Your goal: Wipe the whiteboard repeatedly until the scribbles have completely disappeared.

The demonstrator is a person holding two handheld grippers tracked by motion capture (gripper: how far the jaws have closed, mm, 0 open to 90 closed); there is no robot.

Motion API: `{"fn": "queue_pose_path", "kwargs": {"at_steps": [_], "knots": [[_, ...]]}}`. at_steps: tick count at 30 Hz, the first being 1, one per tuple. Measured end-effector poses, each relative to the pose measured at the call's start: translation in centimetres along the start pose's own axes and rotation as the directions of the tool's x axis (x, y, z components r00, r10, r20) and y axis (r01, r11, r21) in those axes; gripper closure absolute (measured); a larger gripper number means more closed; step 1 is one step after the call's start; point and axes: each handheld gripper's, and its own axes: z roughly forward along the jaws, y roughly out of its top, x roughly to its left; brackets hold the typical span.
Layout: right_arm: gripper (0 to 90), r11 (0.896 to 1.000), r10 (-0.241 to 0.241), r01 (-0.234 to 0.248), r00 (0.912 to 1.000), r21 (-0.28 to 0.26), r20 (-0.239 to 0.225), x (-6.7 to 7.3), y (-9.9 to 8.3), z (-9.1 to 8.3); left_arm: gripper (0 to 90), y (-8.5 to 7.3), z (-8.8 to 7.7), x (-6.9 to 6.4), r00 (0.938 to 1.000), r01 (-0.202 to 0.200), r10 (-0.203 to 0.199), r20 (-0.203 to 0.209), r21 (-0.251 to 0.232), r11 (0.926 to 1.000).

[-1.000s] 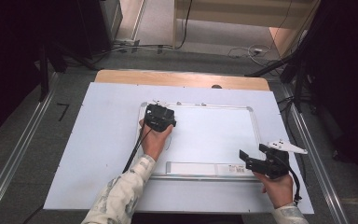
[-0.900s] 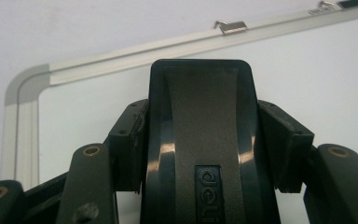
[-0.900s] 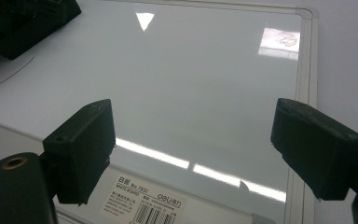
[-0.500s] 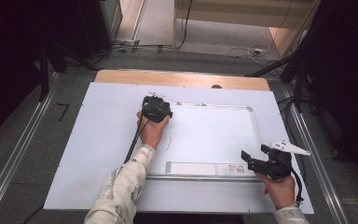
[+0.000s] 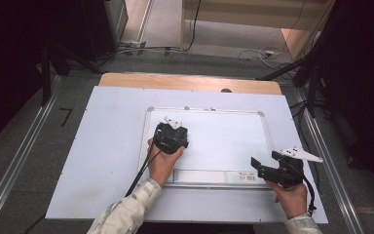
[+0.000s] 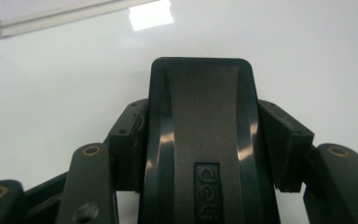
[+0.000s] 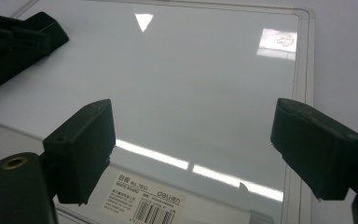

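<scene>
A white-framed whiteboard (image 5: 224,131) lies flat on the table. My left gripper (image 5: 170,137) rests on its left half, jaws shut on a black board eraser (image 6: 200,140) with an embossed logo, which sits against the board surface (image 6: 307,56). My right gripper (image 5: 265,163) hovers at the board's near right corner, pointing left, its jaws open with nothing between them. In the right gripper view its black pads (image 7: 81,149) stand wide apart over the board (image 7: 191,84). The left gripper (image 7: 14,42) shows at the top left there.
The board lies on a pale blue mat (image 5: 102,146) over a wooden table (image 5: 190,82). A barcode label (image 7: 144,205) marks the board's near edge. Metal rails (image 5: 19,161) run along both sides, and cables (image 5: 253,51) lie on the floor beyond.
My left gripper slid away with the eraser toward the board's far left corner, then came back toward the person and slightly right. The right gripper stayed still.
</scene>
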Motion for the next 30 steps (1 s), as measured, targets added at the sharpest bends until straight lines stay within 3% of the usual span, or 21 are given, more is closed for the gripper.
{"fn": "queue_pose_path", "kwargs": {"at_steps": [5,10,14,16,17,22,26,30], "knots": [[12.5,1.000,-0.003,0.003,1.0000,0.002,0.004,0.1,0.0,0.1,42.1,-1.0,-0.8,-0.9,0.9997,-0.026,0.026,0.005,-0.007,0.9996],[12.5,1.000,-0.004,0.004,1.0000,0.001,0.003,0.2,0.0,0.1,42.0,-0.5,-0.4,-0.2,0.9996,-0.018,0.018,0.023,0.004,0.9998],[12.5,1.000,0.001,-0.001,1.0000,-0.002,0.002,0.0,-0.1,0.0,42.0,0.6,0.6,1.7,0.9998,0.018,-0.018,-0.006,0.005,0.9998],[12.5,1.000,0.005,-0.005,1.0000,-0.001,0.004,-0.1,-0.1,-0.1,42.0,1.6,1.5,3.7,0.9978,0.056,-0.056,-0.036,0.001,0.9985],[12.5,1.000,0.005,-0.005,1.0000,-0.001,0.004,-0.1,-0.1,-0.1,42.0,1.6,1.5,3.7,0.9978,0.056,-0.056,-0.036,0.001,0.9985],[12.5,1.000,0.004,-0.004,1.0000,-0.002,0.002,-0.1,-0.1,0.0,42.0,3.6,3.4,6.3,0.9916,0.103,-0.103,-0.079,0.001,0.9947],[12.5,1.000,0.000,0.000,1.0000,0.002,-0.001,-0.1,0.0,0.1,41.9,4.8,4.5,6.7,0.9881,0.118,-0.116,-0.100,0.012,0.9929],[12.5,1.000,0.000,0.000,1.0000,0.002,-0.003,-0.1,0.0,0.2,42.0,4.8,4.6,6.2,0.9884,0.111,-0.110,-0.105,0.003,0.9939]]}}
